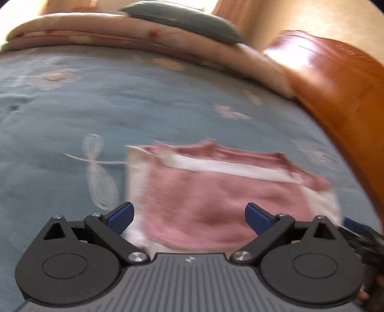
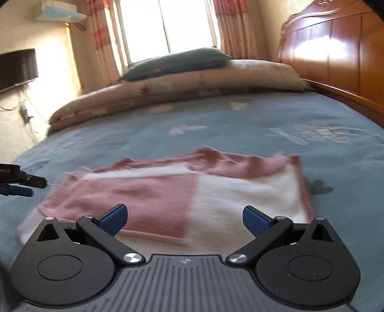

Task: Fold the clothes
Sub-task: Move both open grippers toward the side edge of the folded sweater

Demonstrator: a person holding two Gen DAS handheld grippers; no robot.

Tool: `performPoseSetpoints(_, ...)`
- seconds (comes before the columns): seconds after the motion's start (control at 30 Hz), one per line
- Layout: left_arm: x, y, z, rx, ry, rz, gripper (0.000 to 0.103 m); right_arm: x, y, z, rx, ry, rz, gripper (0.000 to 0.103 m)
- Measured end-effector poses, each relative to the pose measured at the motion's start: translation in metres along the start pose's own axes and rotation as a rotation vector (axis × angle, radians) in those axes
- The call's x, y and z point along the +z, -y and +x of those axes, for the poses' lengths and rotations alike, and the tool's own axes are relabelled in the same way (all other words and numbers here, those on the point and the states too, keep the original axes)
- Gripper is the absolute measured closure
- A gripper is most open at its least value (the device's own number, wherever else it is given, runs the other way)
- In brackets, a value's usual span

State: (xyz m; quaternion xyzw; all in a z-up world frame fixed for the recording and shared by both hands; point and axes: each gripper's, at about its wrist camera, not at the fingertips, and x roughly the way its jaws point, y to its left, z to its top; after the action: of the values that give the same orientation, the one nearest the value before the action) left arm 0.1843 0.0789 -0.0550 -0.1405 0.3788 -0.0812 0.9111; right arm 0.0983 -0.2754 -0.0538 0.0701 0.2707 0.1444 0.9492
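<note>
A pink and white knitted garment [image 1: 211, 192] [image 2: 192, 189] lies folded flat on the blue bedspread [image 1: 120, 100] [image 2: 240, 120]. My left gripper [image 1: 189, 218] hovers over its near edge, open, with nothing between its blue fingers. My right gripper [image 2: 184, 219] is also open and empty above the garment's near edge, pink half to its left and white half to its right. The left gripper's tip [image 2: 21, 186] shows at the left edge of the right wrist view, and the right gripper's tip [image 1: 357, 231] shows at the right edge of the left wrist view. Both views are blurred.
A rolled pink floral quilt [image 2: 168, 91] [image 1: 120, 36] with a grey-green pillow [image 2: 177, 62] [image 1: 187, 19] on top lies across the far side of the bed. A wooden headboard [image 2: 336, 52] [image 1: 336, 79] runs along the right. A window with curtains [image 2: 165, 24] is behind.
</note>
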Motion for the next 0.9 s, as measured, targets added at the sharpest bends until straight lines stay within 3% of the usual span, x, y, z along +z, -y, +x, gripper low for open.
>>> performPoseSetpoints(0.13,-0.024,0.007,0.000,-0.111,-0.041,0.020,0.004,-0.001,-0.025,0.008,0.025,-0.028,-0.064,0.000)
performPoseSetpoints(0.27,-0.045,-0.008,0.016,-0.080,-0.119,0.010,0.005,-0.011,-0.036,0.013,0.024,-0.063,-0.110,0.000)
performPoseSetpoints(0.47,-0.035,0.002,-0.010,-0.069,-0.061,0.097,0.005,-0.029,-0.031,0.014,0.031,-0.113,-0.066,0.000)
performPoseSetpoints(0.57,-0.038,0.006,-0.008,-0.111,-0.087,0.105,0.004,-0.032,-0.032,0.015,0.044,-0.113,-0.057,0.000)
performPoseSetpoints(0.7,-0.057,0.002,0.007,-0.088,-0.162,0.094,0.004,-0.034,-0.038,0.015,0.052,-0.118,-0.095,0.000)
performPoseSetpoints(0.9,-0.057,0.013,-0.015,-0.097,-0.099,0.160,0.004,-0.036,-0.038,0.007,0.031,-0.103,-0.114,0.000)
